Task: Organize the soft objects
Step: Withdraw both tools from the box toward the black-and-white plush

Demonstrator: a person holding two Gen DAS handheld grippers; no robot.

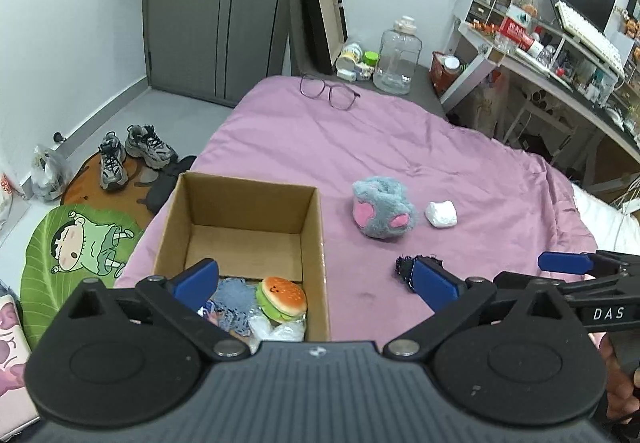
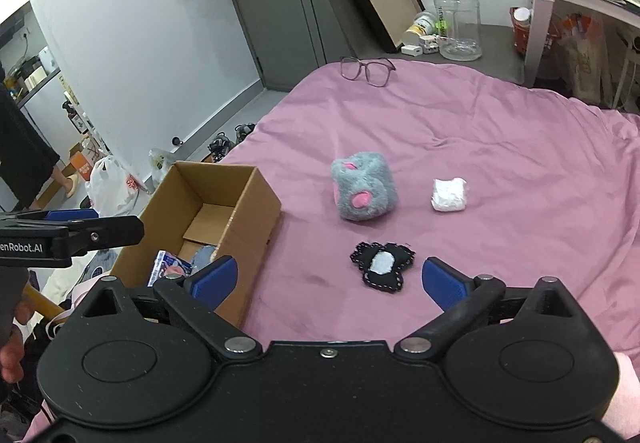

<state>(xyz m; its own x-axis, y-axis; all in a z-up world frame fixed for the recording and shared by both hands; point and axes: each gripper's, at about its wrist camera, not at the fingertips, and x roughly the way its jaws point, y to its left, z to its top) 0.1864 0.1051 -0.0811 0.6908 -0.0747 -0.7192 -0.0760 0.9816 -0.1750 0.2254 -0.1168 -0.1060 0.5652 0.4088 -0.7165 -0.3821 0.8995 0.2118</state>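
An open cardboard box (image 1: pixel 312 227) (image 2: pixel 256 203) sits on the pink bedspread at the left. Inside lie a burger plush (image 1: pixel 282 297), a blue knitted piece (image 1: pixel 234 293) and white soft items. A grey plush paw with pink pads (image 1: pixel 382 213) (image 2: pixel 362 187), a white soft lump (image 1: pixel 441 214) (image 2: pixel 449 195) and a black patch with a white centre (image 2: pixel 382 267) (image 1: pixel 404 269) lie on the bed to the right of the box. My left gripper (image 1: pixel 316 279) is open and empty above the box's near edge. My right gripper (image 2: pixel 328 279) is open and empty, just short of the black patch.
Glasses (image 1: pixel 330 93) (image 2: pixel 368 69) lie at the far end of the bed. A clear water jug (image 1: pixel 398 57) and small bottles stand beyond. A cluttered desk (image 1: pixel 560 55) is at the right. Shoes (image 1: pixel 132 153) and mats are on the floor at the left.
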